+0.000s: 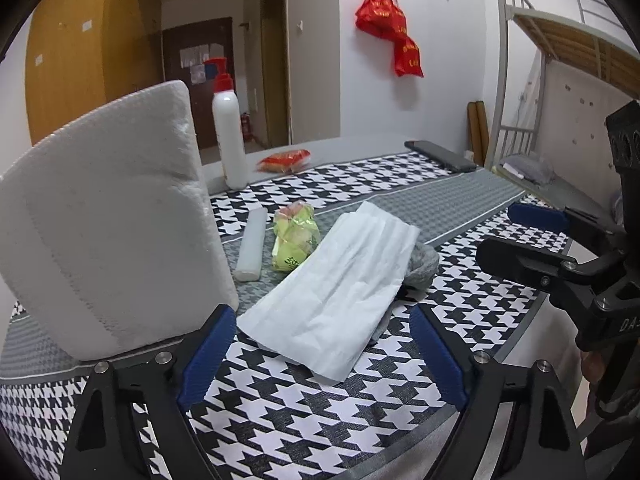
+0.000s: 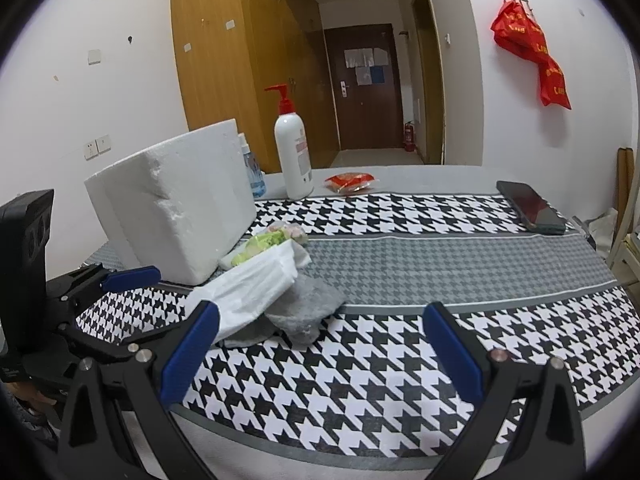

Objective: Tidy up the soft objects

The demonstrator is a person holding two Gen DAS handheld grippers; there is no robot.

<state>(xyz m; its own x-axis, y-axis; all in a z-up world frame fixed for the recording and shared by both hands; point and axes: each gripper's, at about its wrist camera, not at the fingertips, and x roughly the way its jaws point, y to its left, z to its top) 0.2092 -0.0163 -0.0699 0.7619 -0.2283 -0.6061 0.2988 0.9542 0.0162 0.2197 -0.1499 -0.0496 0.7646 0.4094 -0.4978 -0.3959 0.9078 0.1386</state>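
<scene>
A folded white tissue (image 1: pixel 340 280) lies on the houndstooth tablecloth, draped over a grey cloth (image 1: pixel 422 264). Both show in the right wrist view, the tissue (image 2: pixel 248 292) and the grey cloth (image 2: pixel 308 308). Behind them lie a crumpled green plastic bag (image 1: pixel 294 240) and a white foam stick (image 1: pixel 252 244). A big white foam block (image 1: pixel 108 224) stands at the left. My left gripper (image 1: pixel 320 356) is open and empty, just in front of the tissue. My right gripper (image 2: pixel 320 356) is open and empty, in front of the grey cloth.
A white pump bottle with a red top (image 2: pixel 292 152) and a red snack packet (image 2: pixel 350 182) stand at the far edge. A dark phone (image 2: pixel 532 208) lies far right. A blue-capped bottle (image 2: pixel 252 168) hides behind the foam block. A bunk bed (image 1: pixel 560 40) stands at the right.
</scene>
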